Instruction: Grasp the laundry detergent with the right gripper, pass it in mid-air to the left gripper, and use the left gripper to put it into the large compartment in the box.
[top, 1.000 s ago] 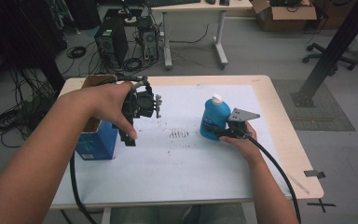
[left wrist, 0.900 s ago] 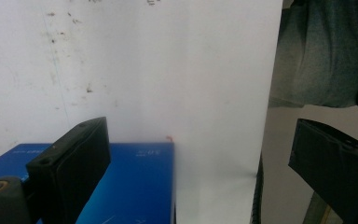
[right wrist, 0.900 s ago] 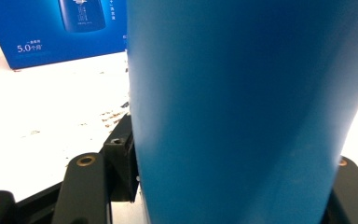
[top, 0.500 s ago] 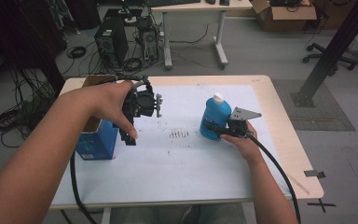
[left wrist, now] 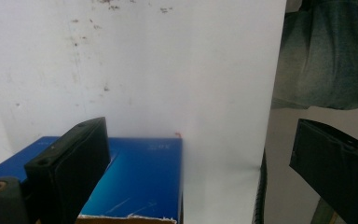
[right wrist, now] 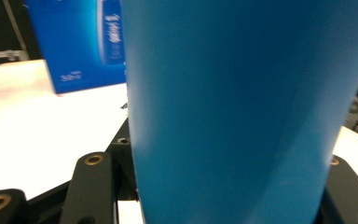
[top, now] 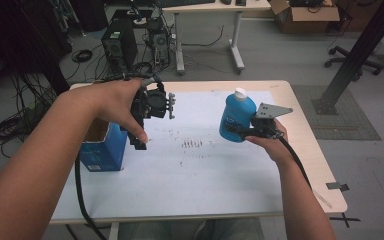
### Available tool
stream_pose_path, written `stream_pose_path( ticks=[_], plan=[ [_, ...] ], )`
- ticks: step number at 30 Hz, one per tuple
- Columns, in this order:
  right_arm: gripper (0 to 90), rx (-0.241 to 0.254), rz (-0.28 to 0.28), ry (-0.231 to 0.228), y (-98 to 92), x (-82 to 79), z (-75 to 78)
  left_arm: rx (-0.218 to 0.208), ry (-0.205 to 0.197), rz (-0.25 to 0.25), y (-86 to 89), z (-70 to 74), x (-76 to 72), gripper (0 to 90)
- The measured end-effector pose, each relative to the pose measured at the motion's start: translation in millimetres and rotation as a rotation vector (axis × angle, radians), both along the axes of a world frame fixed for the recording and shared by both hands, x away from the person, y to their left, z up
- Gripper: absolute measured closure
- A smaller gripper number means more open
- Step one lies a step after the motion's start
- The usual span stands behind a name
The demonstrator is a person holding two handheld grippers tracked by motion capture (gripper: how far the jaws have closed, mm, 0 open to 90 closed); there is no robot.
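Blue bottle (top: 236, 119) upright on the white-covered surface (top: 205, 170), right of centre, white cap on top. Right gripper (top: 235, 131) in at the bottle's lower body, jaws closed around it from both sides; in the right gripper view, blue bottle wall (right wrist: 242, 112) pressed right up between the black jaws. Grasp judged secure, though whether the base is touching the surface or just off it cannot be told.

Over on the left, open blue box (top: 102, 145) standing near the surface's left edge, top flaps apart, mouth facing up. Left gripper (top: 140, 142) raised just beside and above the box's right side, pointing down. Jaws spread wide, nothing between them: in the left gripper view, one black jaw over the box's blue face (left wrist: 140, 182), the other well apart over the surface's near edge, white sheet in the gap.

Bottle and box well apart, a scatter of dark marks (top: 195, 144) on the sheet between them.

Progress, as a judgement: pickup stage reached, bottle gripped, not yet carried. Likely work in hand: getting the bottle into the box. Left to do: lift, travel leftward across the sheet, line up over the open mouth, lower in, release. Left gripper probably there to steady the box or hold a flap, but no contact yet. Roughly an early-to-middle point, with the main transfer all ahead.
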State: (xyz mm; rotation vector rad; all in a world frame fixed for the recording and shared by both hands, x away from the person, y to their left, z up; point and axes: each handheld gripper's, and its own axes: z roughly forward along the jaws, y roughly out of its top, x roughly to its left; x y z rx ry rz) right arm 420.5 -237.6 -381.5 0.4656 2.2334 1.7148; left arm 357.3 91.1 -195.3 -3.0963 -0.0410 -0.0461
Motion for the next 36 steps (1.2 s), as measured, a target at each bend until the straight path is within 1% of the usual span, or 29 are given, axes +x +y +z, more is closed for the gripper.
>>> stream_pose_path(
  ticks=[1, 2, 3, 4, 6, 7, 9, 12, 16, 21, 22, 25, 27, 33, 36],
  plan=[
    [44.0, -0.002, 0.013, -0.002, -0.5, -1.2, 4.0, -0.001, -0.001, 0.001, -0.6, 1.7, 0.5, 4.9],
    [44.0, -0.002, 0.013, -0.002, -0.5, -1.2, 4.0, -0.001, -0.001, 0.001, -0.6, 1.7, 0.5, 4.9],
    [44.0, -0.009, 0.037, -0.003, -1.2, -3.7, 10.9, -0.003, -0.004, 0.003, -1.7, 4.1, 1.3, 4.9],
    [44.0, -0.009, 0.037, -0.003, -1.2, -3.7, 10.9, -0.003, -0.004, 0.003, -1.7, 4.1, 1.3, 4.9],
    [44.0, -0.021, 0.086, -0.002, -2.0, -8.4, 22.5, -0.002, -0.009, 0.005, -3.8, 7.8, 2.4, 4.9],
    [44.0, -0.023, 0.094, -0.004, -1.9, -9.8, 24.9, -0.006, -0.009, 0.01, -4.6, 9.0, 2.8, 4.9],
    [44.0, -0.03, 0.117, -0.012, -1.5, -13.9, 31.3, -0.006, -0.016, 0.005, -5.9, 11.0, 3.4, 4.9],
    [44.0, -0.023, 0.162, -0.029, -0.1, -21.1, 40.5, -0.008, -0.013, 0.005, -7.6, 13.4, 4.9, 4.8],
    [44.0, -0.051, 0.209, -0.051, 5.1, -30.1, 48.9, -0.011, -0.019, 0.005, -10.7, 17.1, 7.0, 5.3],
    [44.0, -0.064, 0.251, -0.059, 10.7, -38.2, 52.7, -0.012, -0.016, 0.008, -15.2, 18.8, 8.5, 5.5],
    [44.1, -0.06, 0.257, -0.055, 11.8, -39.9, 53.0, -0.013, -0.016, 0.01, -15.7, 18.7, 8.7, 5.5],
    [44.0, -0.069, 0.277, -0.061, 15.1, -43.1, 54.1, -0.007, -0.015, 0.015, -17.7, 19.6, 9.6, 5.3],
    [44.1, -0.071, 0.29, -0.058, 17.9, -45.3, 54.4, -0.01, -0.018, 0.017, -18.6, 20.3, 9.8, 5.2],
    [44.1, -0.085, 0.335, -0.054, 28.9, -50.6, 51.4, -0.02, -0.015, 0.019, -21.9, 25.1, 9.1, 5.4],
    [44.1, -0.079, 0.35, -0.053, 35.5, -52.6, 48.2, -0.026, -0.016, 0.013, -23.4, 27.3, 7.7, 5.3]
  ],
)
